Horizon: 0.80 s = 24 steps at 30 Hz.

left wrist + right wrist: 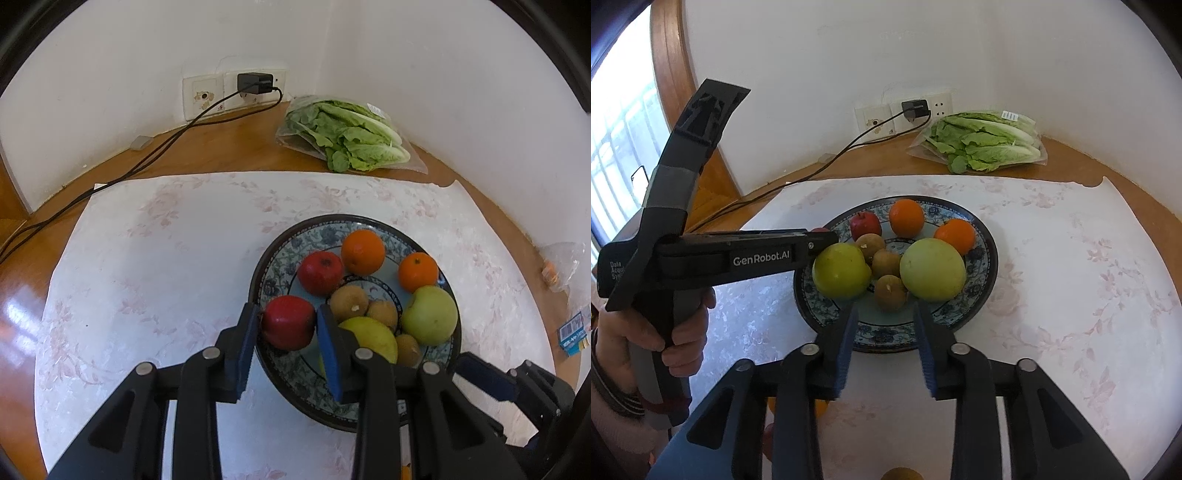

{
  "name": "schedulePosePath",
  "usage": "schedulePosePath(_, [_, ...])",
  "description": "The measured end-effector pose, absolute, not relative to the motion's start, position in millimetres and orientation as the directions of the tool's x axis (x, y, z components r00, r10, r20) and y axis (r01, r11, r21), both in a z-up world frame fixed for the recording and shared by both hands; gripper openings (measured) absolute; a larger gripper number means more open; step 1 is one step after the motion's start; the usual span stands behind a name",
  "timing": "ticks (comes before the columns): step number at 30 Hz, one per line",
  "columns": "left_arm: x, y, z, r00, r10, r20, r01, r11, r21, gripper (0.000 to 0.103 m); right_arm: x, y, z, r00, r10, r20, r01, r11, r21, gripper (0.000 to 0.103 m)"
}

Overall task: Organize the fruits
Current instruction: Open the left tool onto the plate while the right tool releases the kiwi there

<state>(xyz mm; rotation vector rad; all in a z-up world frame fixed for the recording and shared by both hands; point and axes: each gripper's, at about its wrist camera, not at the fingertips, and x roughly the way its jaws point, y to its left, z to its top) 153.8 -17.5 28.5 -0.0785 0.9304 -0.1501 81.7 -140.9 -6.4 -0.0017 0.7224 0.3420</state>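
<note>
The left claw (pixel 286 328) grasps a red apple (pixel 289 322) between its blue pads, just over the left inner rim of the plate (pixel 275 284). The step in hand seems to be setting this apple into the plate, so it is better to lower it until it rests on the bare patterned part beside the second red apple (pixel 320 272), and only then release, otherwise it may roll out over the rim onto the cloth (pixel 147 251). In the right wrist view the left hand (pixel 679 332) holds the tool by its handle, the tool lying almost level and reaching from the left side toward the plate. In the middle of the plate lie the kiwis (pixel 349 302), two oranges (pixel 362 252) behind and two green apples (pixel 932 269) in front. The right claw (pixel 884 334) is released and empty, its pads standing apart just over the near rim, pointing between the two green apples. A bag of lettuce (pixel 351 136) lies on the desk (pixel 221 144) at the back right.
</note>
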Motion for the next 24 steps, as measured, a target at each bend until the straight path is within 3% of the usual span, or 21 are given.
schedulePosePath(6, [146,-16,31,0.596,-0.136,-0.791,0.089,0.991,-0.103,0.055,76,-142,-3,0.681,0.33,-0.654,-0.325,0.936,0.134,0.048])
schedulePosePath(24, [111,-22,44,0.586,-0.162,-0.794,0.1,0.987,-0.128,0.059,55,-158,3,0.651,0.346,-0.675,-0.304,0.934,0.184,0.049])
